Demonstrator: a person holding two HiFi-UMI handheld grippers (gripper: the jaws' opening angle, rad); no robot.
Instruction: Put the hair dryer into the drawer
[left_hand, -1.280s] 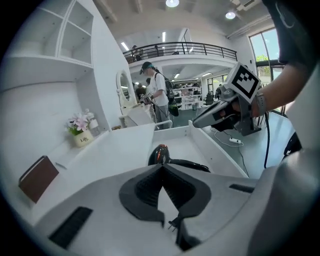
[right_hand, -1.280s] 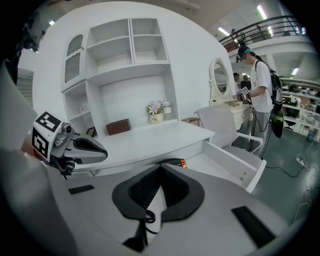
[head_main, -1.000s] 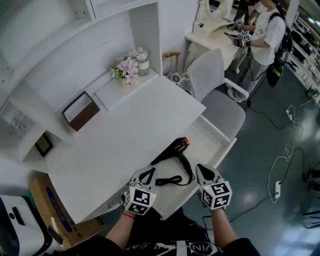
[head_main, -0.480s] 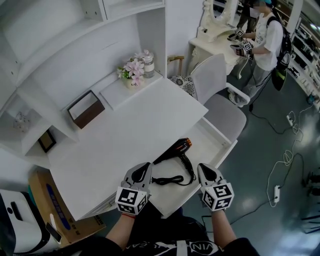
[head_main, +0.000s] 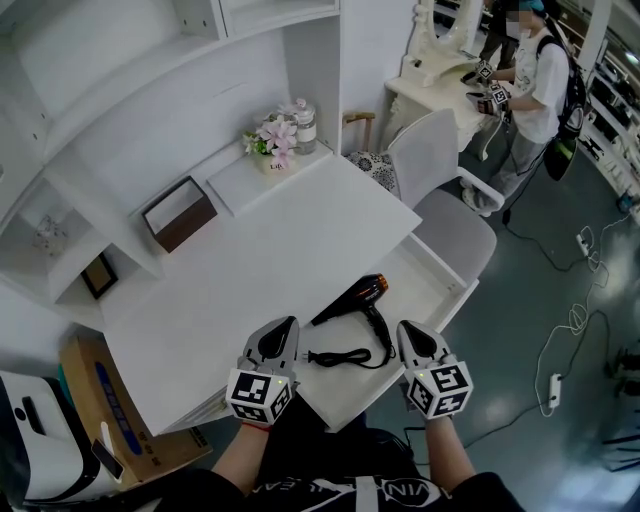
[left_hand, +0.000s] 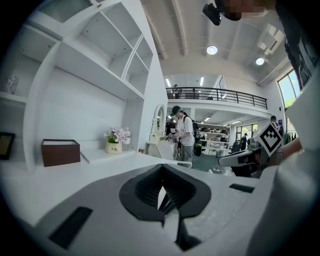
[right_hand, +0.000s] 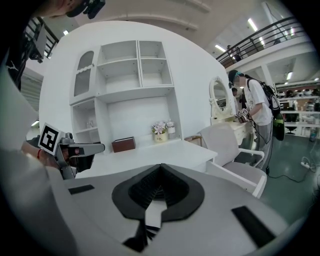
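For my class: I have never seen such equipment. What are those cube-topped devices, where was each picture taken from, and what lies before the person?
A person holds a grey two-jaw gripper in each hand; the marker cubes belong to them. The head view looks down from the person's head: left gripper, right gripper. The other two come from a camera on each gripper, looking along its jaws. Both are shut and empty. Between them a black hair dryer with an orange nozzle and its black cord seem to lie in the pulled-out white drawer of the white desk.
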